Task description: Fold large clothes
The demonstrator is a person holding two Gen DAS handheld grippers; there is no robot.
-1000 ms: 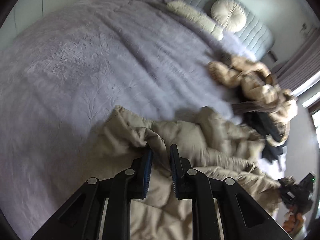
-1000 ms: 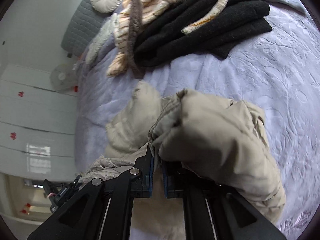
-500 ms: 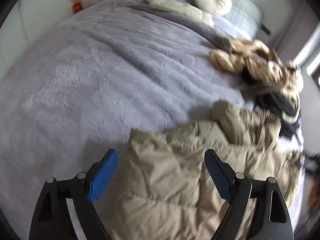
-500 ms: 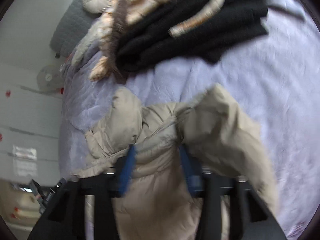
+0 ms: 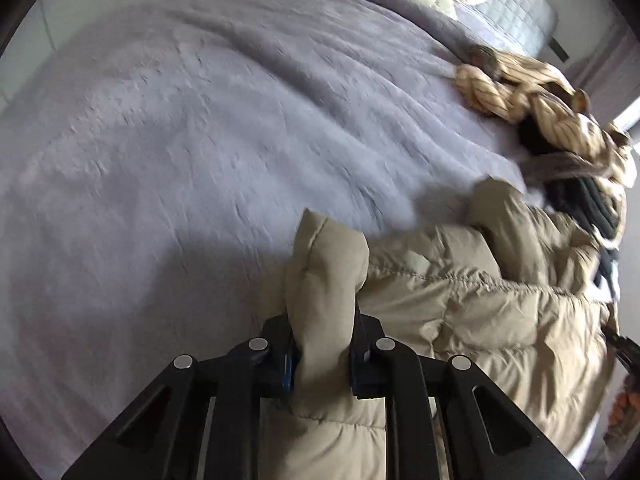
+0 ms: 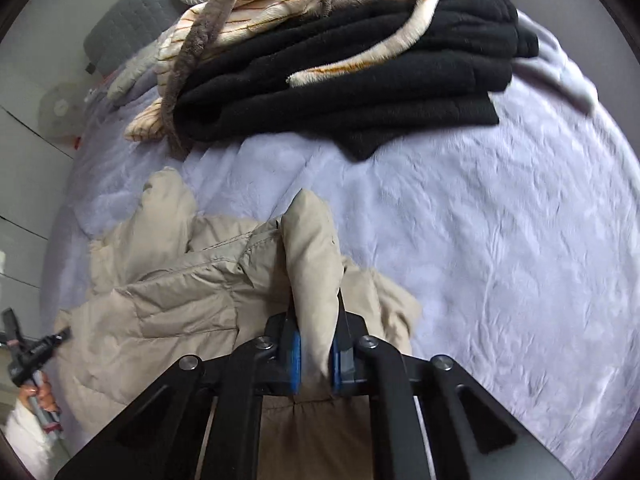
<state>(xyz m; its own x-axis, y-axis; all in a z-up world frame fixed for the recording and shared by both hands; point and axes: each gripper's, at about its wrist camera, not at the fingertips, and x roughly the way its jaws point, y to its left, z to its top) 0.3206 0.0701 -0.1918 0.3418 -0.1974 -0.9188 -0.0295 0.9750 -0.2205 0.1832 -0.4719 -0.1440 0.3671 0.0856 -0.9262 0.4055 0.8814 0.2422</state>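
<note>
Two grippers are closing on folds of the beige puffer jacket [image 5: 460, 304]: the left gripper [image 5: 322, 354] pinches a puffy ridge between its pads, and the right gripper [image 6: 316, 354] clamps another ridge. The jacket lies rumpled on the lavender bedspread [image 5: 192, 128]. Beyond the jacket sits a pile of black and striped clothes [image 6: 352, 80].

Left tongs [image 5: 322, 354] and right tongs [image 6: 315, 354] angled steeply downward, jaws closing.
</note>
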